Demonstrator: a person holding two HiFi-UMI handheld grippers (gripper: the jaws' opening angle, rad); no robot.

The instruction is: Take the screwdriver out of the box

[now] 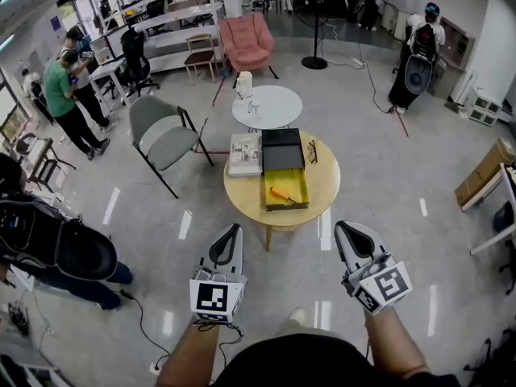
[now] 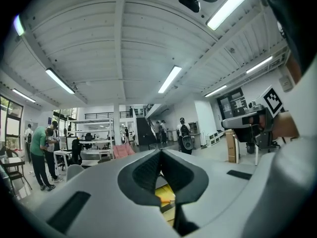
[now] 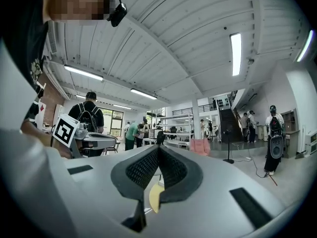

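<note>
From here both tools sit low in the head view, well short of the round wooden counter at the middle of the frame. The left tool, at lower centre-left, has its jaws pressed together with nothing between them; its own view shows the dark ribbed pads meeting at the tips. The right tool, at lower centre-right, is the same, shut tight and empty. On the counter stands the box, a yellow tray with its black lid thrown back toward the top of the frame. The screwdriver lies inside the yellow part on a slight slant, orange handle to the left, and neither tool touches it. Just left of the lid rests a white book, and just right of it a pair of glasses. Beyond, toward the top, stand a smaller white counter and a pink armchair, with a grey chair off to the left. A person in green stands at upper left, another with a backpack at upper right.
</note>
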